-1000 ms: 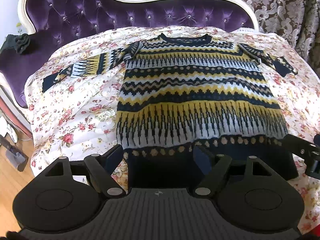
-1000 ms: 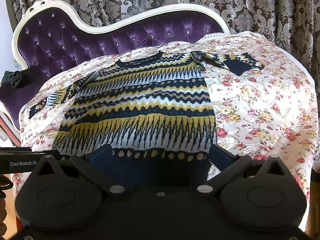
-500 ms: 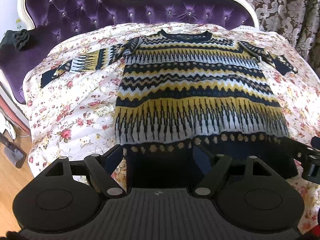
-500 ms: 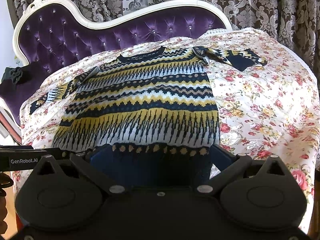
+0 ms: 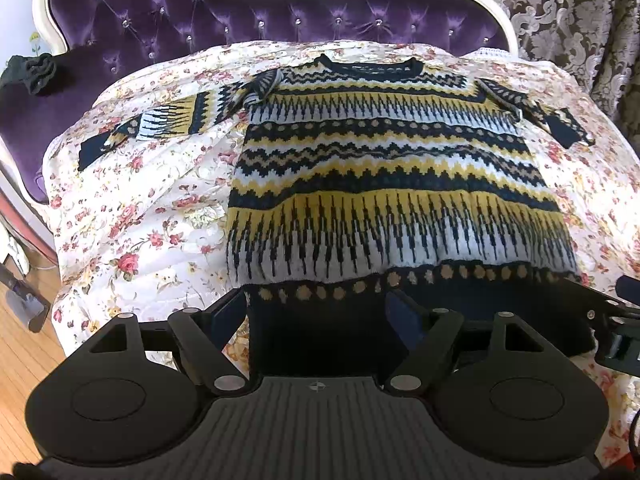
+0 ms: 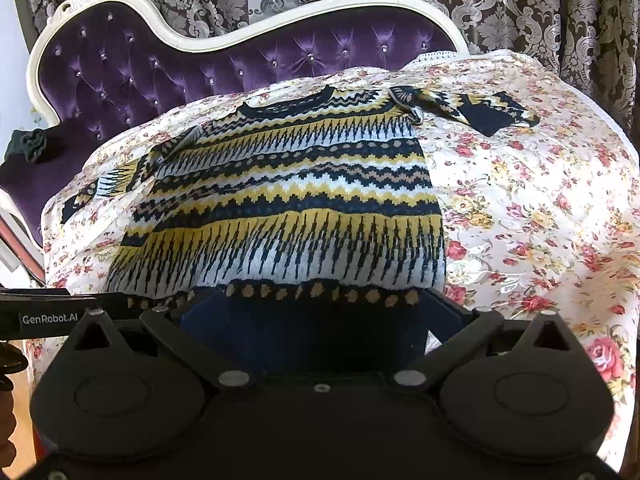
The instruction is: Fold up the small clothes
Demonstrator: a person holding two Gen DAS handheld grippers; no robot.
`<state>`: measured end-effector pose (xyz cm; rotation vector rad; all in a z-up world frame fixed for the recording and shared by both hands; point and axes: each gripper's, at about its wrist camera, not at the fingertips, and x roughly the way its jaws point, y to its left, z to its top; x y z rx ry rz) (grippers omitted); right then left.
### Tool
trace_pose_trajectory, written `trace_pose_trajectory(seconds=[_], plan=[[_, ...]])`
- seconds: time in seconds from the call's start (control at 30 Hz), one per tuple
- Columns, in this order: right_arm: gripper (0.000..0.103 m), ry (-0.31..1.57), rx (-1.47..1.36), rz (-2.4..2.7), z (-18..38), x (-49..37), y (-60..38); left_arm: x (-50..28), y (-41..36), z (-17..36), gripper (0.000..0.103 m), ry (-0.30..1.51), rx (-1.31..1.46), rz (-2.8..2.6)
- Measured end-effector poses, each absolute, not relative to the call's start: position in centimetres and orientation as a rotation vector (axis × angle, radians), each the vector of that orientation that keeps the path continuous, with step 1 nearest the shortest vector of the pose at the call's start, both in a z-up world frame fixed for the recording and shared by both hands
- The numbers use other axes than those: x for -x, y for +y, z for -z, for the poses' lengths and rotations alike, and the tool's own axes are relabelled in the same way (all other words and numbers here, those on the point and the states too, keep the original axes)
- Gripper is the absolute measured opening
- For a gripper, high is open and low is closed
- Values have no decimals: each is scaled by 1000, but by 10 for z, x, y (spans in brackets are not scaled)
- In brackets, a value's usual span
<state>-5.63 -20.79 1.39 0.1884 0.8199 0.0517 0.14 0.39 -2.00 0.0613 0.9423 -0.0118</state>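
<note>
sweater [image 5: 384, 184] hem between spread fingers [image 5: 224, 312] | flat on bedspread [image 5: 132, 216]

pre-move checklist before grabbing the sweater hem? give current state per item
1. Sweater spread flat on the floral bedspread: ok, body smooth.
2. Left gripper open and at the hem: ok, jaws wide, the hem's left end lies between them.
3. Right gripper open and at the hem: ok, jaws wide, astride the dark hem band.
4. Fingers actually touching the cloth: cannot tell.
5. Sleeves laid out: not ok, the right sleeve is doubled back near its cuff; the left sleeve is straight.
6. Two grippers apart from each other: ok, the right one shows only at the left view's edge.
</note>
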Motion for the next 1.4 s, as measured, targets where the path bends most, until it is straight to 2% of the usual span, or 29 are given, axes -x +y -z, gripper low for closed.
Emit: trace_pose_trajectory(seconds=[0.73, 0.87, 1.17, 1.4], plan=[[102, 941, -184, -7, 3, 34, -213, -17, 19, 19, 76, 917, 4, 6], [103, 893, -198, -51, -2, 28, -221, -24, 23, 13, 76, 867, 13, 50], [103, 818, -317, -160, -25, -14, -255, -67, 41, -10, 76, 754, 240, 209], [103, 817, -230, -52, -38, -76, -292, -127, 28, -15, 76, 736, 175, 186]])
